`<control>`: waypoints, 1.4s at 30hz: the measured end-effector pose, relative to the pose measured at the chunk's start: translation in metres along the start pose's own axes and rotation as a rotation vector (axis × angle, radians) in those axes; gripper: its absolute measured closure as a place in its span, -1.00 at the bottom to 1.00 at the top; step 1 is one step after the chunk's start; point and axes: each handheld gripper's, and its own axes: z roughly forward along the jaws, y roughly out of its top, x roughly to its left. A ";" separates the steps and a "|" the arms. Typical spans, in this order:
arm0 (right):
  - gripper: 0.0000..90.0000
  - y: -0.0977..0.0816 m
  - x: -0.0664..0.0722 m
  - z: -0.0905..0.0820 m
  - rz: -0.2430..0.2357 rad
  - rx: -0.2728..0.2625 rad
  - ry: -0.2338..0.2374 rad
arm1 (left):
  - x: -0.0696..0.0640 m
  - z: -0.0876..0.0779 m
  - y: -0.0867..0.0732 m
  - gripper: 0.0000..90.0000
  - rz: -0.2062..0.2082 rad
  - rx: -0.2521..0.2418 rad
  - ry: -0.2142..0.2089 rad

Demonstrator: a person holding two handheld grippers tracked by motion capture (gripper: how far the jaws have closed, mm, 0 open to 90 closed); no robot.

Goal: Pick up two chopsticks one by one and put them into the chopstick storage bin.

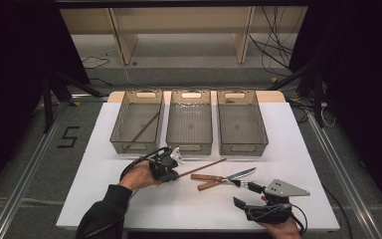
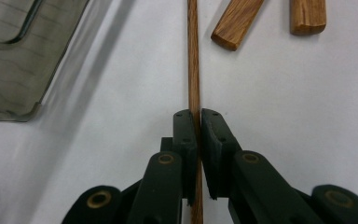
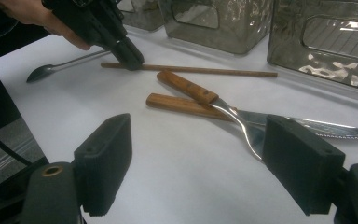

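Your left gripper (image 2: 198, 123) has its jaws pinched on the wooden chopstick (image 2: 194, 60), near the end closest to your hand. The chopstick lies flat on the white table (image 1: 144, 204), its long axis running from your left gripper up and to the right in the high view, toward the middle bin (image 1: 189, 122). Your right gripper (image 3: 196, 154) hovers with jaws wide apart and nothing between them. Just beyond it a wooden-handled knife (image 3: 303, 125) and what looks like a wooden-handled fork (image 3: 193, 91) lie crossed, their handles near the chopstick's far half. A metal spoon (image 3: 56, 67) lies behind your left gripper. The left bin (image 1: 137, 119) holds another chopstick (image 1: 144, 128); the right bin (image 1: 241, 122) stands alongside.
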 end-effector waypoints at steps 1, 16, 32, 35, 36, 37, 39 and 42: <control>-0.44 0.000 0.000 0.000 0.000 0.000 0.000 | 0.000 0.000 0.000 0.87 0.006 0.003 -0.001; -0.44 0.000 0.000 -0.001 0.000 -0.001 0.001 | 0.000 -0.009 -0.001 0.88 0.000 0.003 0.003; -0.44 0.001 -0.001 0.000 0.001 -0.001 0.003 | -0.003 -0.035 -0.006 0.88 -0.002 -0.042 -0.013; -0.44 0.000 -0.001 0.000 0.000 -0.001 0.003 | -0.004 -0.042 -0.005 0.88 -0.004 -0.068 -0.015; -0.44 0.000 -0.001 0.001 -0.002 -0.001 0.004 | -0.005 -0.045 -0.004 0.88 -0.003 -0.080 -0.019; -0.44 0.000 -0.001 0.001 -0.002 -0.001 0.003 | -0.005 -0.048 -0.004 0.88 0.000 -0.090 -0.019; -0.45 0.001 -0.001 0.001 -0.002 -0.001 0.004 | -0.006 -0.055 -0.003 0.88 0.002 -0.114 -0.016; -0.45 0.000 -0.001 0.001 -0.001 -0.001 0.003 | -0.006 -0.065 -0.002 0.88 -0.008 -0.154 -0.008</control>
